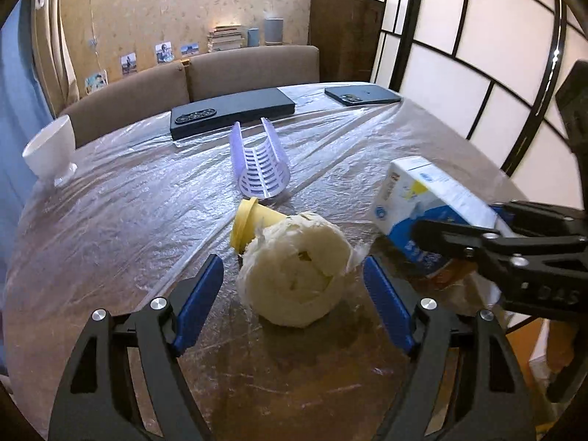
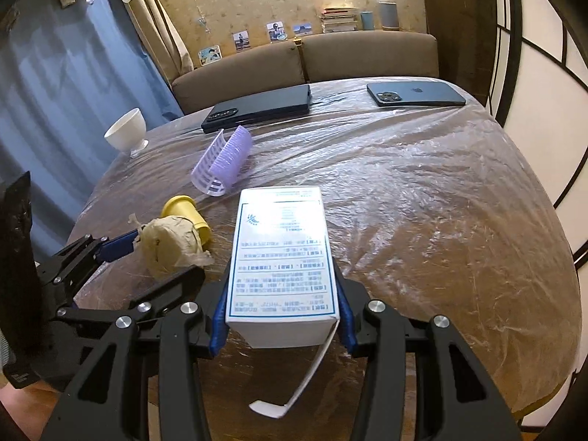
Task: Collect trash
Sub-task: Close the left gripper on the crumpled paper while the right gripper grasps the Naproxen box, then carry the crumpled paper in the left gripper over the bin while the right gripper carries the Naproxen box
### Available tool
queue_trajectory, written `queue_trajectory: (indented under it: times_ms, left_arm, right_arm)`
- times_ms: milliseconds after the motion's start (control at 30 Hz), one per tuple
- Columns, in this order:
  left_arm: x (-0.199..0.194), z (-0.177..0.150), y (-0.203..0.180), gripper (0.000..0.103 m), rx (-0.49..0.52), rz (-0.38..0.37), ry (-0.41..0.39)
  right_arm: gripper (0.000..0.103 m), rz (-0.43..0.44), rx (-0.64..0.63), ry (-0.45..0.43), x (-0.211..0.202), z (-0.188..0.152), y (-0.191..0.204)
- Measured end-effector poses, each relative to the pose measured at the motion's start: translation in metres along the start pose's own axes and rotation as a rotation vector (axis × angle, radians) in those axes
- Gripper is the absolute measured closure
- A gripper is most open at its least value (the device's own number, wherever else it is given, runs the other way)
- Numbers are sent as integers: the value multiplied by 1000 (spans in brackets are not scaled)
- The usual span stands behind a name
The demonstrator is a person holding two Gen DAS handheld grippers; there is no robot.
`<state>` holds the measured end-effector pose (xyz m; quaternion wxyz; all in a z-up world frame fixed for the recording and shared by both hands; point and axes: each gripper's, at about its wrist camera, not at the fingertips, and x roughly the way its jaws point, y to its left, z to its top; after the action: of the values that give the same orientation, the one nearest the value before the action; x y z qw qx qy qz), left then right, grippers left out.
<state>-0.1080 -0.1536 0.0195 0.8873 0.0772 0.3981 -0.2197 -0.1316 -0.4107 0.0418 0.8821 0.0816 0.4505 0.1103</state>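
A crumpled ball of yellowish paper (image 1: 296, 270) lies on the plastic-covered table (image 1: 128, 220), between the open blue pads of my left gripper (image 1: 294, 279), which do not touch it. A yellow plastic cup (image 1: 250, 226) lies on its side just behind the ball. My right gripper (image 2: 281, 305) is shut on a white and blue carton box (image 2: 281, 257) and holds it above the table; the box (image 1: 426, 202) also shows at the right of the left wrist view. The ball (image 2: 171, 246) and cup (image 2: 185, 213) lie left of the box.
A purple hair roller (image 1: 261, 163) lies behind the cup. A black box (image 1: 231, 112) and a dark phone (image 1: 362, 95) lie at the far side. A white bowl (image 1: 51, 152) stands at the left edge. A sofa (image 1: 220, 73) is beyond the table.
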Motion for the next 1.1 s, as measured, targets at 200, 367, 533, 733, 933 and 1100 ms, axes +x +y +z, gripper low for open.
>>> queue_trajectory:
  times_ms: [200,367,533,733,933,1100]
  left_arm:
    - [2,0,5,50,-17,-34,16]
    - [-12,-4,7,50,-24,-55,-2]
    - [-30,-14,13,50,-53,-74,1]
    - [-46,-28,20,50,-92,-76,10]
    - [-56,-38,27,50,-128,-76,20]
    - [-63,-45,28,50,-133,-73,26]
  right_arm:
    - [58,-5,4,-5,-5,-3,-4]
    - [58,14,12,-7,-11,-5,-5]
    - [58,46,3,3,-15,-9,1]
    - [58,77,-10,26,-16,-19,11]
    - [58,103,-26,43,-21,-30,22]
    - [58,119,-44,51,-27,-39,30]
